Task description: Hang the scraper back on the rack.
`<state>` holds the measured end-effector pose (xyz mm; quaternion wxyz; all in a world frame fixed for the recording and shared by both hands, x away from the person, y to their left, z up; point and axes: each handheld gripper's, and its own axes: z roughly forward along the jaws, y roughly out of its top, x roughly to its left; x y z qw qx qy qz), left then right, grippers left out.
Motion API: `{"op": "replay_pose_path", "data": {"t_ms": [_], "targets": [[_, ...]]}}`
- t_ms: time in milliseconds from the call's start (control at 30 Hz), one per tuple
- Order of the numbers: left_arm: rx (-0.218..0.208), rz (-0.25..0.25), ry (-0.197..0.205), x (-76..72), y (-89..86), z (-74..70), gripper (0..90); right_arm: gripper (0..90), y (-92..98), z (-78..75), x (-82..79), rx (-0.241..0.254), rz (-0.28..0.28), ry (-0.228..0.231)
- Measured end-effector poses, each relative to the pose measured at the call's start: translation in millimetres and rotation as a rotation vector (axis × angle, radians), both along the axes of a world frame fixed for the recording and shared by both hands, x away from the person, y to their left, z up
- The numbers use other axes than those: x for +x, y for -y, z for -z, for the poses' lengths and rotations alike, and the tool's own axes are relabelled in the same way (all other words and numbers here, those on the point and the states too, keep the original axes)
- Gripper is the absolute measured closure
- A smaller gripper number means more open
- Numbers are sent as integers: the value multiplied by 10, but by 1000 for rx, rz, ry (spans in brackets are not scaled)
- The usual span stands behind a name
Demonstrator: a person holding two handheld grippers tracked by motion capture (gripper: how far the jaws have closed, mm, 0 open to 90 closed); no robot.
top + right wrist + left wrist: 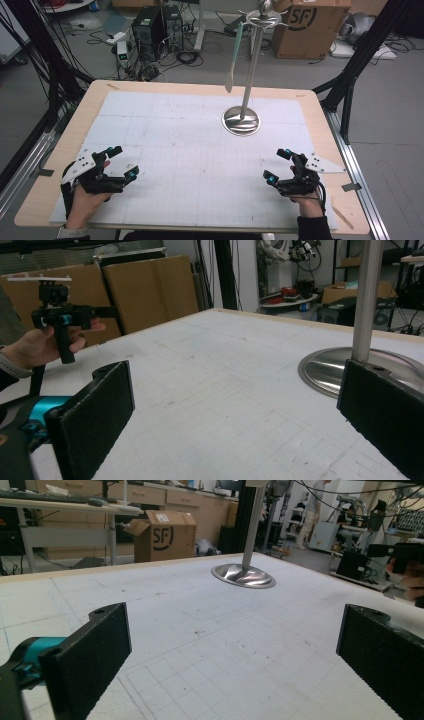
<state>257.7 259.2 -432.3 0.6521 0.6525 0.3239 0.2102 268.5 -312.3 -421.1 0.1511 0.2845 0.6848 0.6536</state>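
Presently the left gripper (121, 162) and right gripper (278, 165) rest near, jaws apart, empty. Far right, a pale-green, possibly silicone spatula (233, 56) hangs on the polished steel stand (243, 119); careless reaching could topple it.

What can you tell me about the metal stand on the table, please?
The stand looks like polished steel: a round, dished base resting flat on the white mat, an upright pole, and a hooked crown with a knob on top. A pale green spatula hangs from one hook, clear of the table. Neither gripper touches it.
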Motion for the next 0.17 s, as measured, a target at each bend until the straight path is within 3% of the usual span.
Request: {"op": "replay_pose_path", "data": {"t_ms": [167], "targets": [[12, 1, -9, -5, 10, 19, 17, 8, -11, 5, 2, -5, -1, -5]]}}
